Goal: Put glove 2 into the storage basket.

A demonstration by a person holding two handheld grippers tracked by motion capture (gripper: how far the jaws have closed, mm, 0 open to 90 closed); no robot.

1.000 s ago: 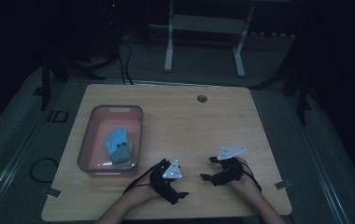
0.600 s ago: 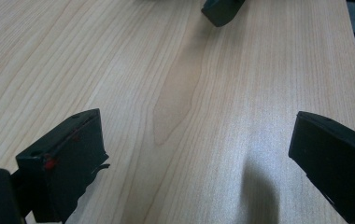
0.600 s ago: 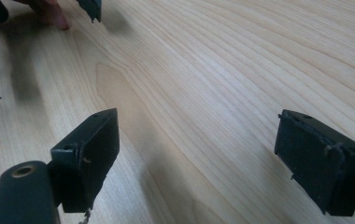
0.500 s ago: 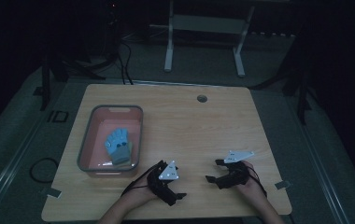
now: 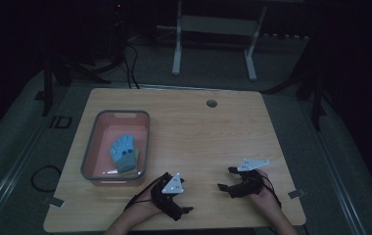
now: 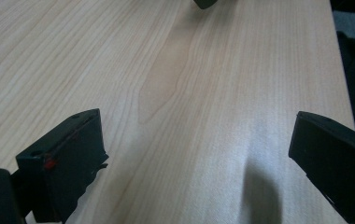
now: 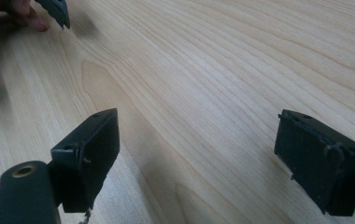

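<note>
My left gripper [image 5: 184,196] rests low over the wooden table [image 5: 213,137] near its front edge, held by a hand. In the left gripper view, its black jaws [image 6: 194,140] stand wide open over bare wood. My right gripper [image 5: 224,178] sits a little to the right, facing the left one. In the right gripper view, its jaws [image 7: 196,135] are also open with nothing between them. A blue glove-like object [image 5: 124,149] lies in a pink tray [image 5: 91,152] at the table's left, on top of a green item.
A round grommet hole [image 5: 212,103] sits near the table's far edge. The other gripper's jaw tip [image 7: 54,10] and fingers [image 7: 24,11] show at the right gripper view's top left. A white frame's legs [image 5: 176,44] stand on the floor behind.
My right gripper has shifted slightly toward the near edge and to the right. The left gripper has barely moved.
</note>
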